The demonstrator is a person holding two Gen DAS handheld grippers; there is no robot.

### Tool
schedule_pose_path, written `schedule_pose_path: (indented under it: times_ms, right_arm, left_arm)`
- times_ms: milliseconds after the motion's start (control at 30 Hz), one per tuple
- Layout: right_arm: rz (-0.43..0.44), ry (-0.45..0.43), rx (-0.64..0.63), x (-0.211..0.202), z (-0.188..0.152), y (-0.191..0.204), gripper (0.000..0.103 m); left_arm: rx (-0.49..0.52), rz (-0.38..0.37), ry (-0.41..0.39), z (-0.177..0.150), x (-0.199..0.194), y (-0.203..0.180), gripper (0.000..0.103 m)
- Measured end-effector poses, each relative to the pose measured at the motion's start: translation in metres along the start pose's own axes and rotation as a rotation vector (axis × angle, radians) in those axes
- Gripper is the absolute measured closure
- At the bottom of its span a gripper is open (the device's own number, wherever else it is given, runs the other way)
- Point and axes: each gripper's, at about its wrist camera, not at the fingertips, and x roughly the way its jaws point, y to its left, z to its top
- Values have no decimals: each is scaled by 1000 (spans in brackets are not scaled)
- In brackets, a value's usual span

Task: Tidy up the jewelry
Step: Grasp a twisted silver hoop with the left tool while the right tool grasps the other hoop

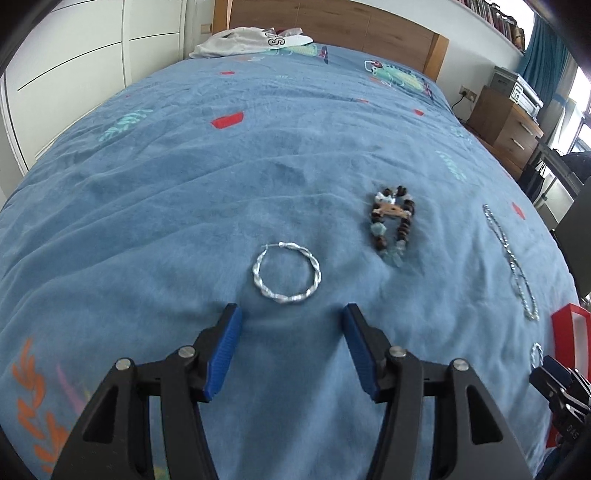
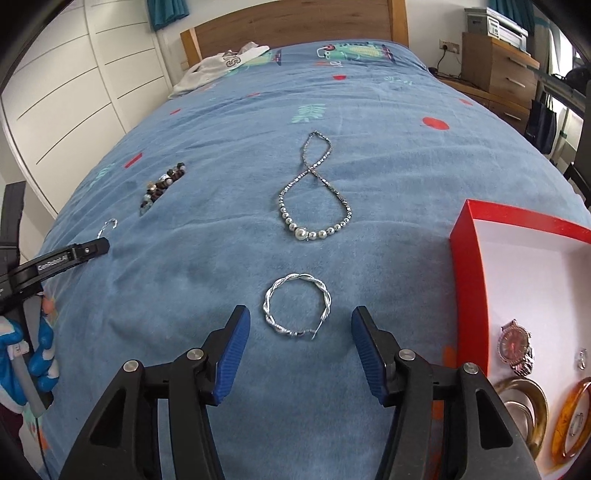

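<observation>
In the left wrist view a twisted silver hoop earring [image 1: 286, 273] lies on the blue bedspread just ahead of my open, empty left gripper [image 1: 291, 314]. A beaded bracelet [image 1: 393, 221] lies beyond it to the right, and a pearl necklace [image 1: 511, 258] further right. In the right wrist view a second silver hoop earring [image 2: 297, 305] lies between the tips of my open, empty right gripper [image 2: 300, 316]. The pearl necklace [image 2: 314, 192] lies ahead of it. A red box [image 2: 469, 266] with a white inside sits to the right and holds a watch [image 2: 515, 347] and bangles [image 2: 532, 410].
The bed has a wooden headboard [image 2: 295, 26] and a white garment [image 2: 221, 62] near the pillows. White wardrobe doors [image 2: 66, 92] stand on the left. A wooden drawer unit [image 2: 495, 70] stands on the right of the bed.
</observation>
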Motion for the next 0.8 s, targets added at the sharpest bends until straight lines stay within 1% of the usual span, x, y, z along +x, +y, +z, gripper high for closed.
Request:
schedule_pose_path:
  times_ms: [167,233,300,367,467,500,533,633,800]
  right_arm:
    - [10,-10,8,9,2,-2,48]
    - [13,-19,12,10,2,-2,52]
    - [19,-23,15,11,2,-2,59]
    - [29,-29,15,12,1,-2,63]
    - [38,-38,15,12,-1,-1,63]
    - [41,-39,14,12,-2,0,63]
    - [48,-41,10,11,-3,1,63]
    - [63,-46,-2,8,-4,6,63]
    - [100,-48,-27,0,-11,17,64]
  left_arm:
    - [12,9,-22,9,13,-2,48]
    - [10,5,-28,10,16,-2,48]
    - [20,9,-43,9,16,-3,49]
    - [35,21,-59,6,16,-5,50]
    - [41,29,-72,4,15,-8,58]
    - [48,33,-75,4,14,-9,64]
    - [55,39,-77,3,14,-11,66]
    - [57,49,-80,2,11,-13,66]
    - [48,36,-82,-8,-2,-16,66]
